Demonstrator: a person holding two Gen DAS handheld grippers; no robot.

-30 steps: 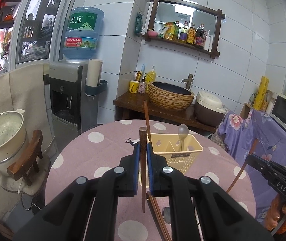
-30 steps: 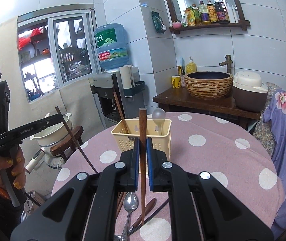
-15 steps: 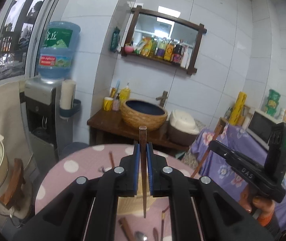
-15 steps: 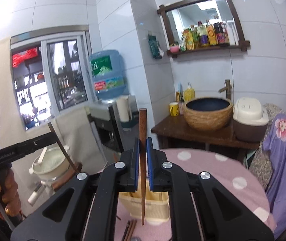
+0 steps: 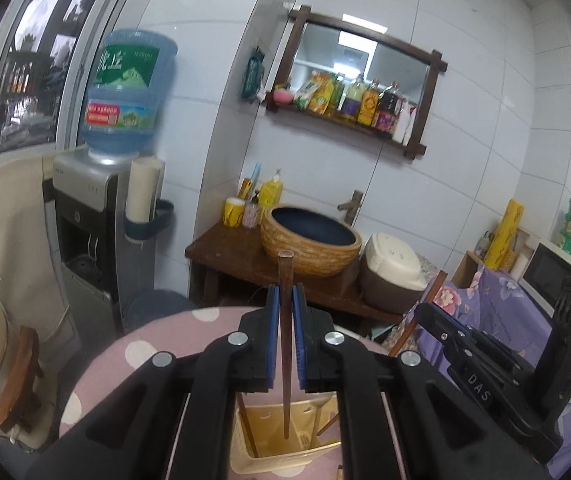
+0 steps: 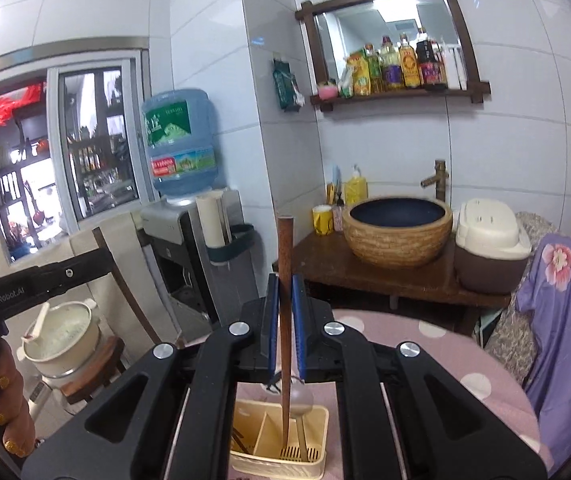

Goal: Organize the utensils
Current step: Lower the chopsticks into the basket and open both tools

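Each gripper is clamped on one upright wooden chopstick: the left gripper (image 5: 285, 336) holds the left chopstick (image 5: 285, 320), the right gripper (image 6: 285, 328) the right chopstick (image 6: 285, 300), both tips hanging over the yellow caddy (image 6: 317, 458) at six o'clock on the polka-dot desk (image 6: 465, 360). It looks like the drop-in step, calling next for lowering each tip into a compartment before letting go. A spoon (image 6: 303, 402) already stands in the caddy's right compartment, and brown sticks lean at its left.

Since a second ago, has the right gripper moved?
Yes. The right gripper rose and advanced over the yellow utensil basket, which now sits low beneath it.
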